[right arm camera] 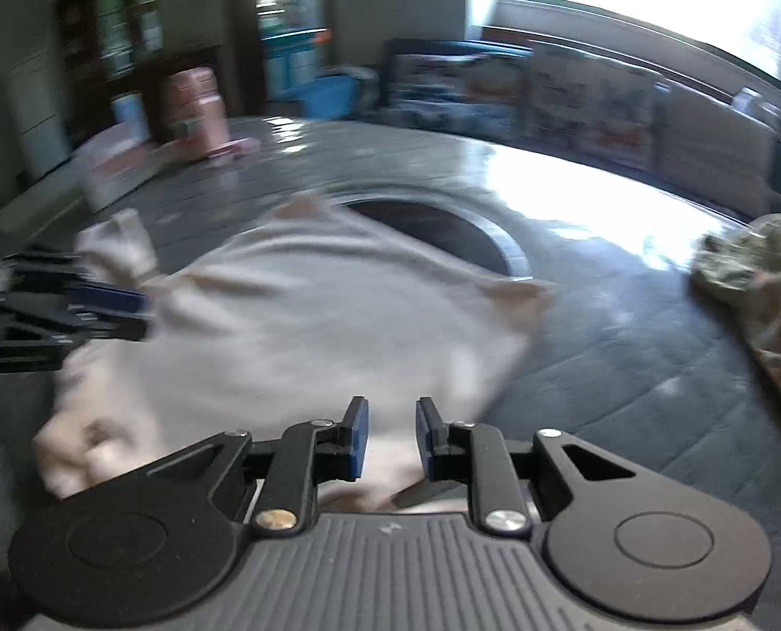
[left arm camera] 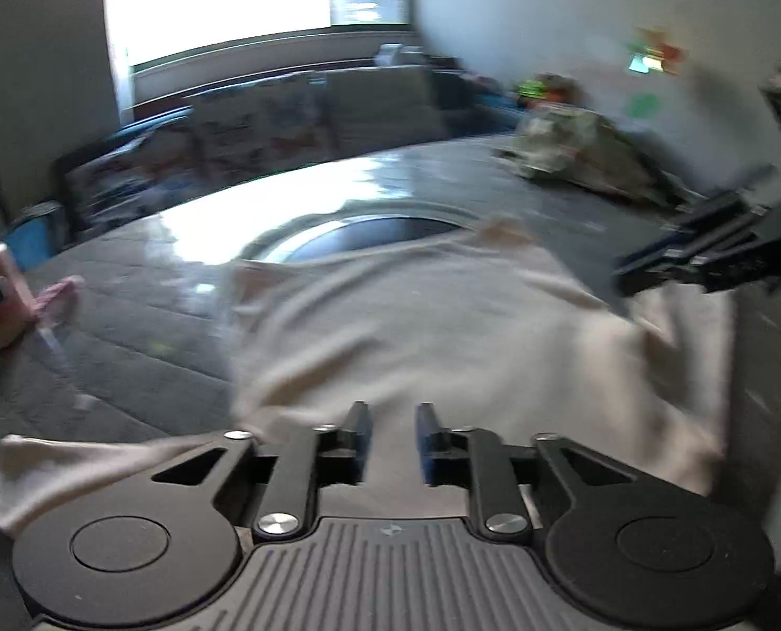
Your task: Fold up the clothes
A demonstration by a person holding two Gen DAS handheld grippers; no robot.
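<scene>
A cream-white garment (left arm camera: 443, 326) lies spread on the dark grey table, partly over a round recess (left arm camera: 369, 234). It also shows in the right wrist view (right arm camera: 306, 315). My left gripper (left arm camera: 393, 418) hovers over the garment's near edge, its jaws apart with a narrow gap and nothing between them. My right gripper (right arm camera: 390, 413) stands the same way over the garment's other near edge, jaws apart and empty. Each gripper shows in the other's view: the right one (left arm camera: 648, 268) at the cloth's right corner, the left one (right arm camera: 127, 310) at the cloth's left corner.
A crumpled camouflage-patterned garment (left arm camera: 585, 152) lies at the table's far right and also shows in the right wrist view (right arm camera: 758, 284). A pink container (right arm camera: 195, 110) and boxes stand at the left end. A sofa (left arm camera: 295, 115) sits behind the table under a bright window.
</scene>
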